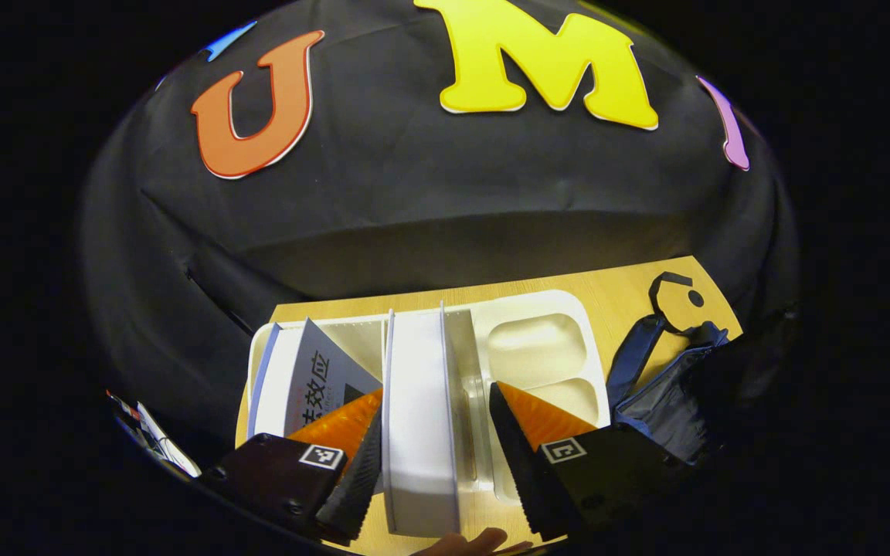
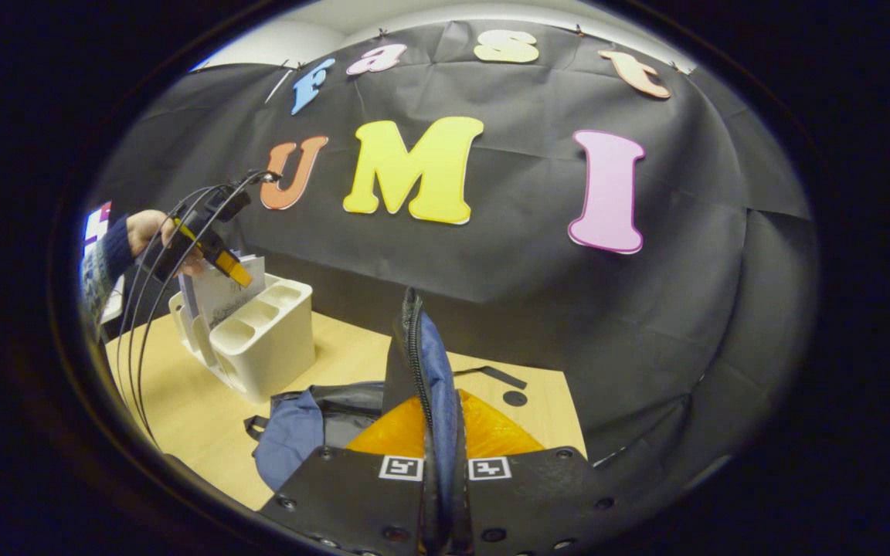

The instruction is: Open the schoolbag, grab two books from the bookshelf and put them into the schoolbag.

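Observation:
A white bookshelf (image 1: 538, 309) stands on the wooden table, and I look down into it. An upright white book (image 1: 418, 371) sits between the fingers of my left gripper (image 1: 436, 395), which is open; the left finger is at the book's side, and a gap shows at the right finger. A grey-covered book (image 1: 321, 371) leans to its left. The dark blue schoolbag (image 1: 669, 386) lies right of the shelf. My right gripper (image 2: 439, 401) is shut on the schoolbag's zipped edge (image 2: 418, 347) and holds it up. Farther off, a hand holds the left gripper (image 2: 209, 243) over the bookshelf (image 2: 267, 340).
A black strap with a ring (image 1: 677, 297) lies on the table (image 1: 615, 289) behind the bag. Cables (image 2: 144, 309) hang from the left gripper. Bare wood (image 2: 182, 417) lies in front of the shelf. A fingertip (image 1: 476, 540) shows at the bottom of the left gripper view.

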A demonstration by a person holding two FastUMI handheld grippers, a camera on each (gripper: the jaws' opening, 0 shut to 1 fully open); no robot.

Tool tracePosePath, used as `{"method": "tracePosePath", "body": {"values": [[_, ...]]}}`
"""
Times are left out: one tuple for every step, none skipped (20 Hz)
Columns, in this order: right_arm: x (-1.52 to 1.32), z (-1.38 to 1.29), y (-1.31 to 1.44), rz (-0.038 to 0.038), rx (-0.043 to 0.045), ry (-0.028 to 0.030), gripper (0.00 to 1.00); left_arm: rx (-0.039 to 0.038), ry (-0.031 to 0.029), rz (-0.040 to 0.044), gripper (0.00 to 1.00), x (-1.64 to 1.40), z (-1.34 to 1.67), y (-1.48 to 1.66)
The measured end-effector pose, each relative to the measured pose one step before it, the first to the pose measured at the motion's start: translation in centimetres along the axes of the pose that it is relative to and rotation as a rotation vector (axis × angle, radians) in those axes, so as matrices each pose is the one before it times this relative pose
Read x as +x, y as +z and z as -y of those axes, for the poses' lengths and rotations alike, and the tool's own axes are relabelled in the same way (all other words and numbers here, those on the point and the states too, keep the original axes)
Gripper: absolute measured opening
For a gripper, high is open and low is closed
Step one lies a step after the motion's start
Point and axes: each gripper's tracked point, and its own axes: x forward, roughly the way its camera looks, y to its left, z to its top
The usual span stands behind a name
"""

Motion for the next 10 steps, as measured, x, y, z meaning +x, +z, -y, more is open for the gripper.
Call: {"method": "tracePosePath", "body": {"values": [[-0.103, -0.129, 0.041, 0.00450, -0.00382, 0.00269, 0.06, 0.01320, 0.00140, -0.02659, 0.74, 0.292, 0.034, -0.317], [0.026, -0.110, 0.046, 0.00585, -0.00452, 0.00468, 0.06, 0.01087, 0.00916, -0.03097, 0.74, 0.485, -0.169, -0.451], [0.013, -0.131, 0.030, 0.00632, -0.00260, 0.00543, 0.06, 0.00820, -0.00370, -0.03423, 0.72, 0.445, 0.223, -0.457], [0.068, -0.076, -0.203, 0.00171, 0.00025, 0.00214, 0.06, 0.00727, 0.00177, -0.02642, 0.71, 0.126, -0.056, -0.375], [0.047, -0.071, -0.176, -0.00358, -0.00139, 0.00443, 0.06, 0.00678, 0.00816, -0.02093, 0.69, 0.173, -0.213, -0.121], [0.051, -0.061, -0.202, -0.00225, 0.00212, 0.00469, 0.06, 0.00219, -0.00044, -0.01062, 0.65, 0.124, 0.131, -0.137], [0.014, 0.021, -0.099, -0.00240, 0.00259, 0.00239, 0.06, 0.00381, -0.01495, -0.00031, 0.54, 0.316, 0.392, 0.147], [0.005, -0.005, 0.029, 0.00061, 0.00119, 0.00215, 0.06, 0.01028, -0.00481, -0.01136, 0.53, 0.066, 0.082, -0.296], [-0.014, -0.010, 0.068, 0.00312, -0.00017, -0.00011, 0.06, -0.00084, -0.00220, -0.00855, 0.50, -0.186, 0.031, -0.123], [-0.043, -0.006, -0.010, 0.00188, -0.00048, 0.00064, 0.06, -0.00225, -0.00781, -0.01347, 0.50, -0.159, 0.427, -0.313]]}}
